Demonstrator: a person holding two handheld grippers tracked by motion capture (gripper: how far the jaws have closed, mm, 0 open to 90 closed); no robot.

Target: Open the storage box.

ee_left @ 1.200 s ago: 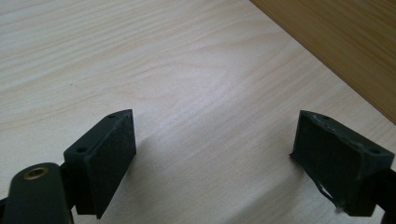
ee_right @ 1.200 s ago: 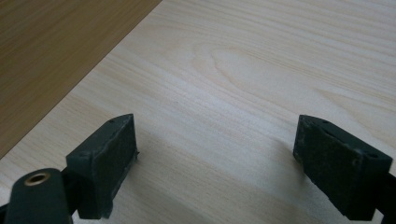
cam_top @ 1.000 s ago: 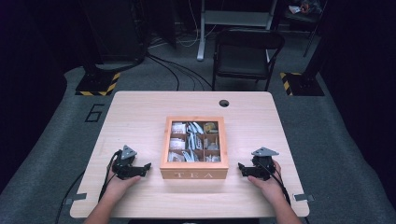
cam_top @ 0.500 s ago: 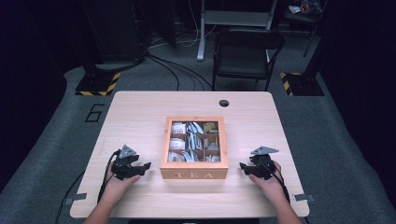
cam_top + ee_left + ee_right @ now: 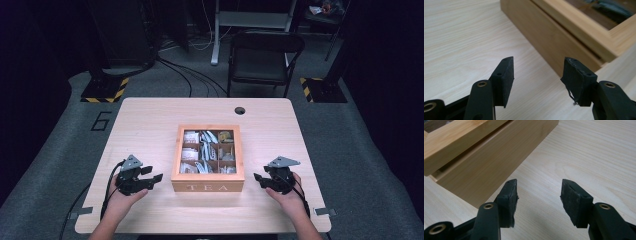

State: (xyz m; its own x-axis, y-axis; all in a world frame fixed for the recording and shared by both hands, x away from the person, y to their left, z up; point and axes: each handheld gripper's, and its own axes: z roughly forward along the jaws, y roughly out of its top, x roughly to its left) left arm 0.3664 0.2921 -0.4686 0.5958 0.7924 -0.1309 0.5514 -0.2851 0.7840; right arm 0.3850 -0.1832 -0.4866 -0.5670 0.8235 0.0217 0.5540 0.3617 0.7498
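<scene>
I am counting one tea box [image 5: 207,159], one table [image 5: 150,120], two grippers and two hands. Behind the table I am seeing one chair [image 5: 264,56].

The box is sitting near the middle of the table, a little toward my edge, between the two grippers. It is a square box of light wood with a framed clear lid lying closed on top and the word TEA on its front wall. Through the lid I am making out a grid of compartments holding tea packets, mostly white ones, with a darker one at the far right; I cannot tell the exact number of packets.

My left gripper [image 5: 154,178] is resting low over the table, just beside the box's front left corner, its jaws pointing at the box. In the left gripper view the gripper [image 5: 537,72] is showing its jaws spread wide with bare table between them, the box wall [image 5: 541,35] just ahead. My left hand [image 5: 122,196] is wrapping the handle from below.

My right gripper [image 5: 258,178] is mirroring that near the front right corner, apart from the box. In the right gripper view its jaws [image 5: 539,192] are likewise standing spread, holding nothing. My right hand [image 5: 290,196] is gripping from behind.
</scene>
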